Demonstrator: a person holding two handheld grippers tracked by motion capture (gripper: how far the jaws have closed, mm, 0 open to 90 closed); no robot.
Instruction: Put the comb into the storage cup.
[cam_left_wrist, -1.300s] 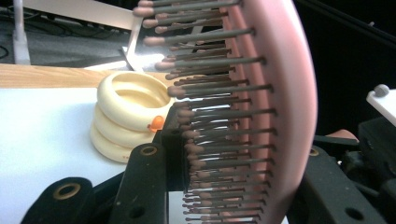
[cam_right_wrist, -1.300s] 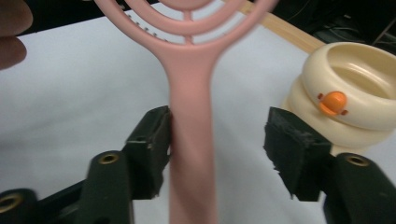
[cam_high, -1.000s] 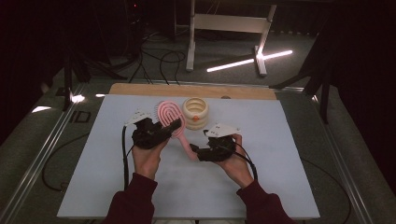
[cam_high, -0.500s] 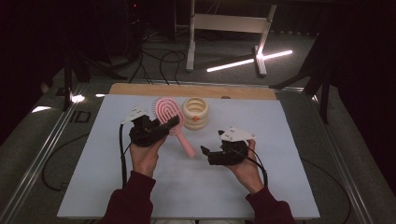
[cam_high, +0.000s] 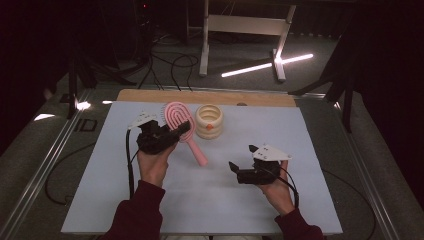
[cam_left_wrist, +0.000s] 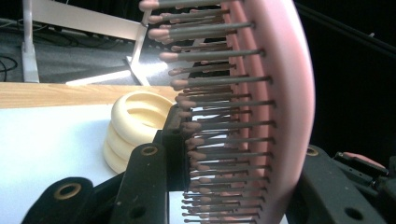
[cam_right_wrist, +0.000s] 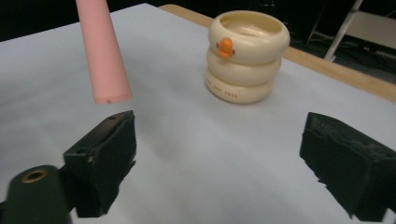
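1. The cream ringed holder (cam_high: 209, 121) stands upright just beyond and to the right of the left gripper (cam_high: 176, 132), and well ahead of the right gripper (cam_high: 239, 171). It is a stack of three rings with an orange beak on its side. What lies inside it cannot be told.
2. The left gripper is clamped on the head of the pink hairbrush (cam_high: 181, 126), one jaw against the bristles and one against the pink back.
3. The brush handle (cam_right_wrist: 103, 56) slants down from that grip, its end hanging free just ahead of the right gripper's left jaw.
4. The right gripper has just been opening; its jaws stand wide apart with nothing between them.
5. Both work over a white mat (cam_high: 310, 150), with a wooden board (cam_high: 200, 96) at the far edge.
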